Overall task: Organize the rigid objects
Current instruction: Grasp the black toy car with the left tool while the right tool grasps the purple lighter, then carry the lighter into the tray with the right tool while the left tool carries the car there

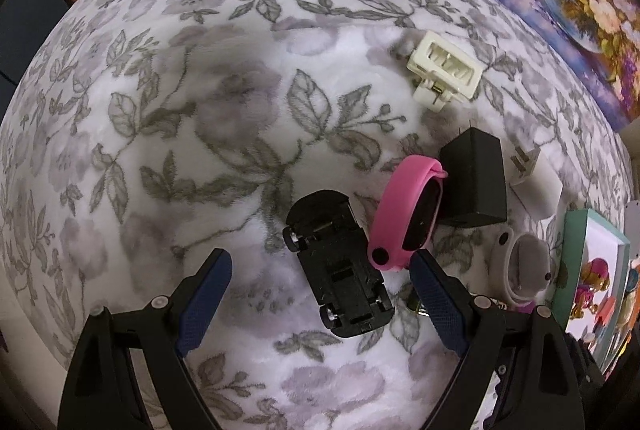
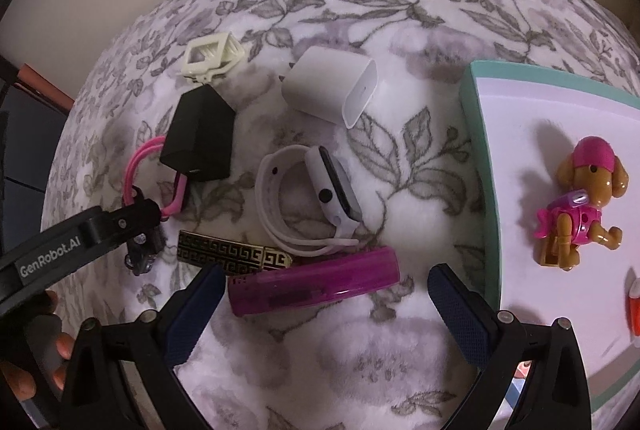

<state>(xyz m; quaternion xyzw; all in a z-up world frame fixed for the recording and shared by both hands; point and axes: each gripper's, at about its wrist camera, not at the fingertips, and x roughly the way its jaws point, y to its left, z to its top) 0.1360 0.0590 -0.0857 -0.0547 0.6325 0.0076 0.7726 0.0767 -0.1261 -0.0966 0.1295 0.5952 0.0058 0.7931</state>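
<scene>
black toy: upturned plastic toy car [image 1: 340, 266] straddled by wide-spread left claw [image 1: 320, 270], likely for pickup
right claw [image 2: 324, 290]: spread, nothing gripped

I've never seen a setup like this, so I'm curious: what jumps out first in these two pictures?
Small things lie scattered on a flowered blanket. In the left view a black toy car lies upside down between the open left gripper, with a pink watch beside it. In the right view a purple case lies between the open right gripper, and a pink toy dog sits on a white tray at the right.
</scene>
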